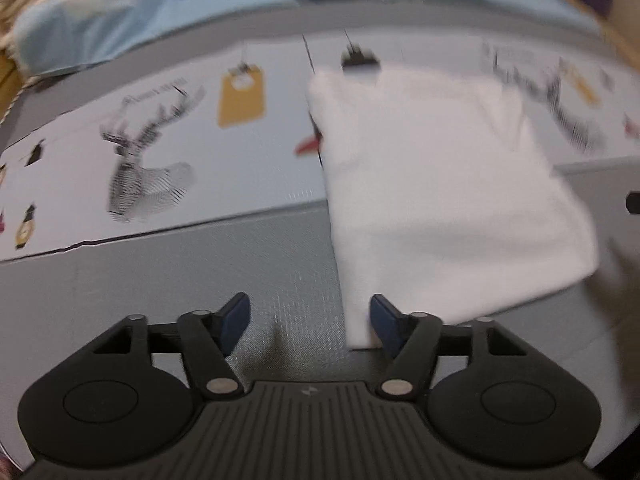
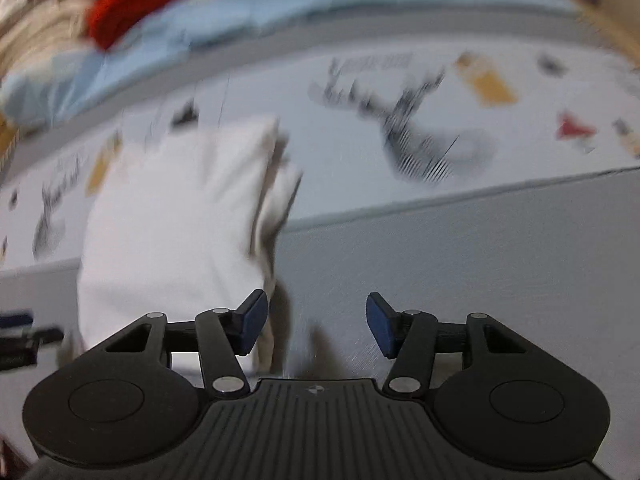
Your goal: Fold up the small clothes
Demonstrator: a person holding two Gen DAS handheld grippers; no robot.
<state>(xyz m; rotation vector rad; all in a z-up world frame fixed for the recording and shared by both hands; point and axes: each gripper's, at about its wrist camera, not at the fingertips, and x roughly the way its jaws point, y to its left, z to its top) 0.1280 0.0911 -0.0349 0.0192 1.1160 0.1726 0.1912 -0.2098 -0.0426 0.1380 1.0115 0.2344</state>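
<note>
From the left wrist, the left gripper gapes wide and empty over grey woven table, a soft folded white cloth lying lengthwise away across a deer-printed mat — from the right wrist, the right gripper likewise holds nothing, the cloth just left, blurred.

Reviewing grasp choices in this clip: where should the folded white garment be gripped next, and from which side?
Probably the white garment at its near corner, beside the left gripper, approached from the grey surface. That edge lies flat and exposed; both grippers are open and empty.
</note>
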